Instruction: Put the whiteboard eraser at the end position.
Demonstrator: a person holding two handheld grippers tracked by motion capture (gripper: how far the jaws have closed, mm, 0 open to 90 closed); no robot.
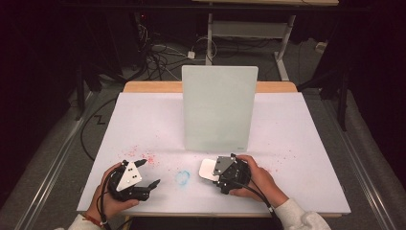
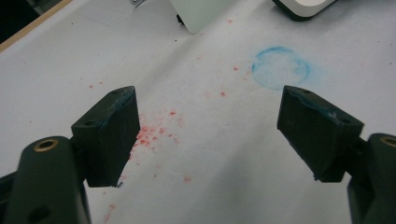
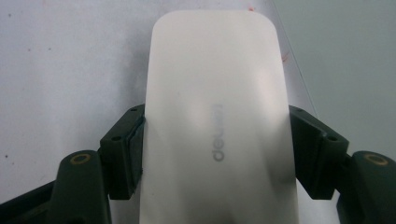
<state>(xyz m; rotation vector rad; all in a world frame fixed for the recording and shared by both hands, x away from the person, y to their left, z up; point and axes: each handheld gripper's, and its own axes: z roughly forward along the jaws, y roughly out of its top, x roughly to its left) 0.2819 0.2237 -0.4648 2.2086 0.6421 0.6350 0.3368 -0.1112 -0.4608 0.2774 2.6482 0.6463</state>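
A white rounded eraser block [image 3: 217,135] with faint grey lettering sits clamped between both jaws of the right gripper [image 1: 229,172], at about five o'clock on the white table sheet [image 1: 297,143], just in front of the upright white board [image 1: 219,108]. A blue chalky ring [image 1: 182,178] marks the sheet at six o'clock, between the grippers. At seven o'clock the left gripper [image 1: 147,173] stands wide open, holding nothing, over scattered red specks [image 2: 154,133].

A pale upright board [image 1: 219,108] stands mid-tabletop [image 1: 297,143] on white paper, red specks [image 1: 143,155] scattered near left, a blue chalk ring [image 1: 182,178] before it.
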